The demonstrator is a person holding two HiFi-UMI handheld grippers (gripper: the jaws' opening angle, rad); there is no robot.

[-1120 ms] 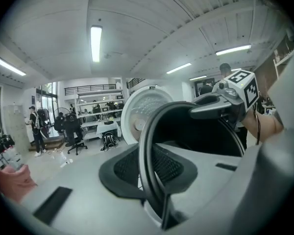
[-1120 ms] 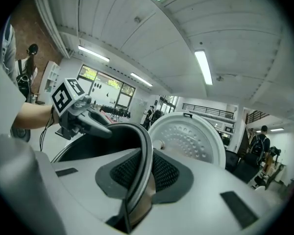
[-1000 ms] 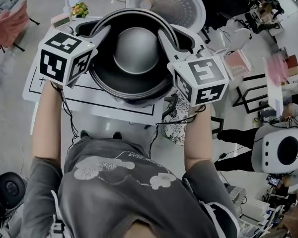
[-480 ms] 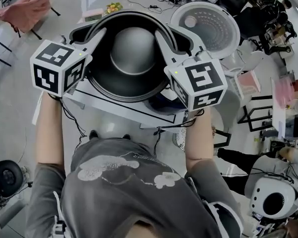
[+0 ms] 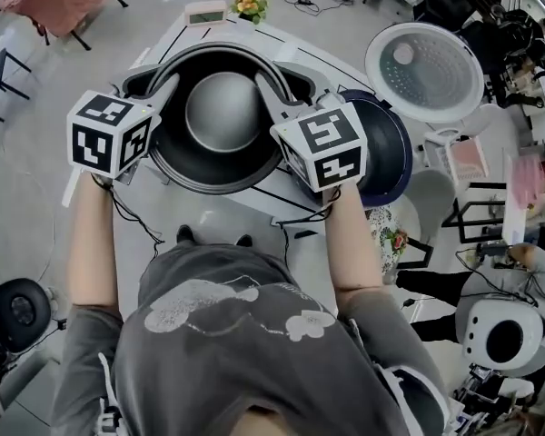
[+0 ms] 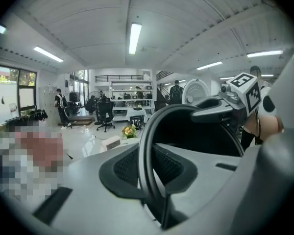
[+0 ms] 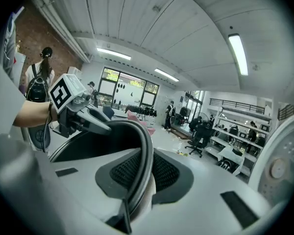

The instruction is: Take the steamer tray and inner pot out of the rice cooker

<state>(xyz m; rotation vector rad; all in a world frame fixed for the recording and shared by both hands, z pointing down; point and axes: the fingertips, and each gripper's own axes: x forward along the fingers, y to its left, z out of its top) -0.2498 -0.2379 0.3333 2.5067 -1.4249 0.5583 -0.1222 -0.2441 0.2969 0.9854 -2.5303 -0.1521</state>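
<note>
The white bench (image 5: 163, 44), marked with black lines, spreads out below you. At its right side stands the dark rice cooker (image 5: 386, 148), with its round perforated lid (image 5: 424, 71) swung open behind it.

The inner pot (image 5: 222, 112) is out of the cooker. You hold it over the bench, just left of the cooker, mouth up, with its shiny bottom showing. From above it is hard to tell whether it touches the bench.

Your left gripper (image 5: 168, 84) pinches the pot's left rim, and your right gripper (image 5: 268, 89) pinches the right rim straight across from it.

In the left gripper view, the thin dark rim runs between the meshed pads (image 6: 125, 168), which press on it from both sides. The right gripper shows beyond, on the far rim. The right gripper view shows the same grip, with pads (image 7: 166, 173) closed on the rim and the left gripper across the pot.

At the bench's far edge sit a small clock (image 5: 205, 12) and a bunch of flowers (image 5: 249, 5), well apart from the pot.
</note>
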